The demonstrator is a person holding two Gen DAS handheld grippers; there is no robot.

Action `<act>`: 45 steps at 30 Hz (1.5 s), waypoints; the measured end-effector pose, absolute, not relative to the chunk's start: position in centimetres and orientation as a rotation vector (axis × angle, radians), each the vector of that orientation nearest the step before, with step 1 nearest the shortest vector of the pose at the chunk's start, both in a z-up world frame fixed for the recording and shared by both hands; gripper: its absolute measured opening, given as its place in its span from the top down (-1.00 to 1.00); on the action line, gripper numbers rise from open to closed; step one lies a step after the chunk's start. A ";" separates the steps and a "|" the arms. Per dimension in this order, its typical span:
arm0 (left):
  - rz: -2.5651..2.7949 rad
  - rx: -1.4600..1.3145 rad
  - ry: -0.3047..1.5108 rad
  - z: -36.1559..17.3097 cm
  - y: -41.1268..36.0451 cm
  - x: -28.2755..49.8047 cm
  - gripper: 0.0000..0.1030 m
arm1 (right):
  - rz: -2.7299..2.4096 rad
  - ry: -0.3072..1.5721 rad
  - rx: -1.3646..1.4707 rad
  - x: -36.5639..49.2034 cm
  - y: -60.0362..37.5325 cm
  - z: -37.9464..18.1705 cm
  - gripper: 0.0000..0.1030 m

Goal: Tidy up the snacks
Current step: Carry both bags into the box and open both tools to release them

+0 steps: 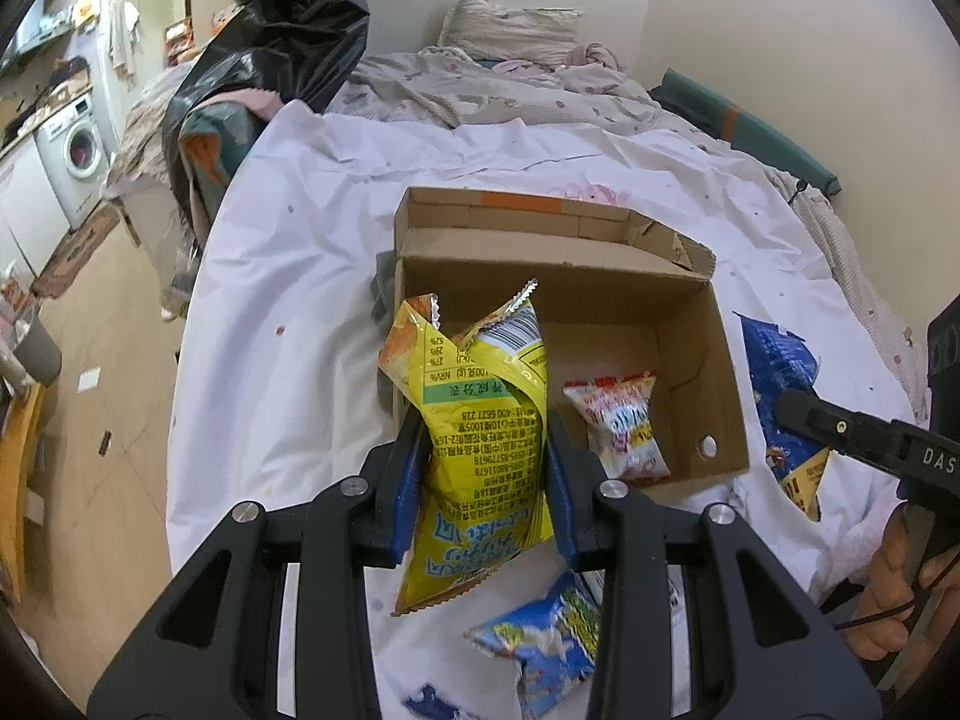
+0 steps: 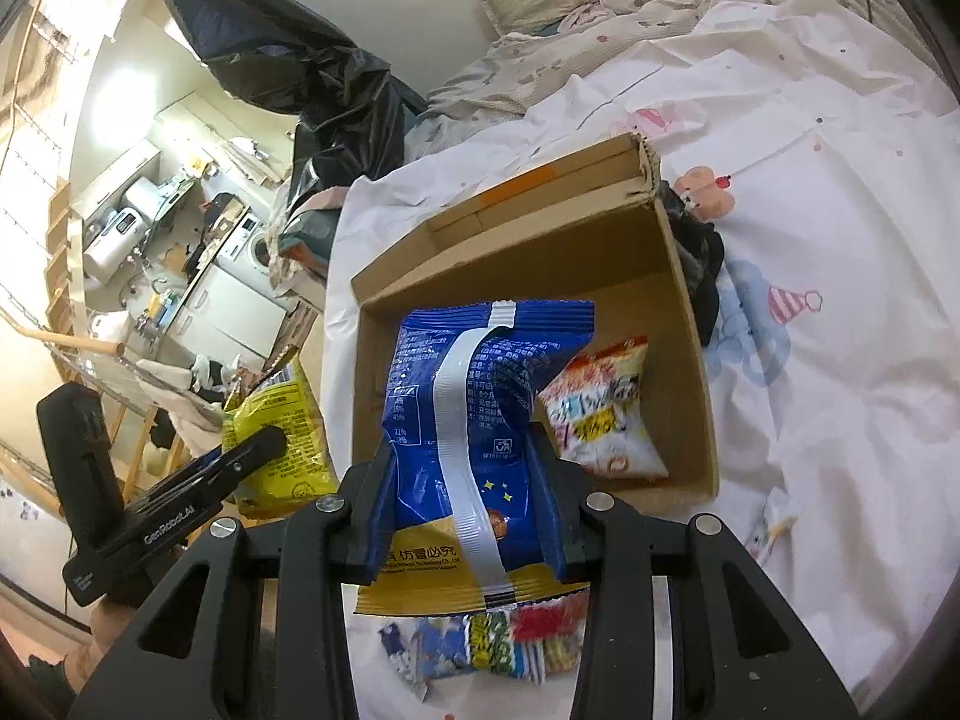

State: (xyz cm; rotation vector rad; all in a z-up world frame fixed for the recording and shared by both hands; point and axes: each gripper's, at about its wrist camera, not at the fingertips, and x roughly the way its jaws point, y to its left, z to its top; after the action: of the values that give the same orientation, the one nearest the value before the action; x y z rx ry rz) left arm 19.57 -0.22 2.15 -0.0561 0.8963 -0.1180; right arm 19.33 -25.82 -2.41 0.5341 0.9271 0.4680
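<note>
My left gripper (image 1: pixel 483 462) is shut on a yellow snack bag (image 1: pixel 474 420), held above the bed at the near left corner of an open cardboard box (image 1: pixel 702 360). My right gripper (image 2: pixel 459 480) is shut on a blue snack bag (image 2: pixel 474 396) with a white seam strip, lifted over the box's (image 2: pixel 690 324) near edge. A red-and-white snack pack (image 1: pixel 624 426) (image 2: pixel 600 414) lies inside the box. Each view also catches the other gripper from the side: the right gripper (image 1: pixel 792 414) with the blue bag (image 1: pixel 780 372), the left gripper (image 2: pixel 264 450) with the yellow bag (image 2: pixel 282 420).
A white bedsheet (image 1: pixel 288 276) covers the bed. Several small snack packs (image 2: pixel 492 642) (image 1: pixel 546 630) lie on it under the grippers. A black plastic bag (image 1: pixel 282 30) hangs at the bed's far left, with pillows and crumpled bedding (image 1: pixel 510 78) behind the box. A hand (image 1: pixel 894 588) holds the right gripper.
</note>
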 end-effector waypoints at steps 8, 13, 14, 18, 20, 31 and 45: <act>-0.102 -0.075 0.919 0.8 -1.0 24.0 0.38 | 0.397 0.905 0.518 22.4 -26.4 -3.5 0.22; -0.071 -0.047 0.947 -1.2 -1.5 25.8 0.38 | 0.361 0.902 0.542 23.4 -27.3 -4.5 0.22; -0.059 -0.057 0.965 -2.0 -1.5 26.2 0.38 | 0.359 0.913 0.555 23.7 -27.3 -4.8 0.22; -0.052 -0.054 1.029 -4.2 -1.8 27.4 0.38 | 0.350 0.905 0.556 24.1 -27.3 -4.9 0.22; -0.035 -0.021 1.068 -5.5 -2.2 27.8 0.38 | 0.338 0.880 0.548 24.0 -27.3 -4.6 0.22; -0.102 -0.146 1.256 -10.1 -4.2 30.2 0.38 | 0.331 0.963 0.517 25.1 -26.2 -6.3 0.22; -0.165 -0.082 1.229 -9.1 -6.0 29.4 0.24 | 0.293 1.062 0.449 25.3 -25.3 -8.4 0.16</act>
State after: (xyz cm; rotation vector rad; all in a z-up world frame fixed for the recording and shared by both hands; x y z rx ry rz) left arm 29.42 -5.95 -9.12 -0.0821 1.2292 -0.1652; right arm 25.27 -25.32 -8.40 0.4490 1.0620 0.2930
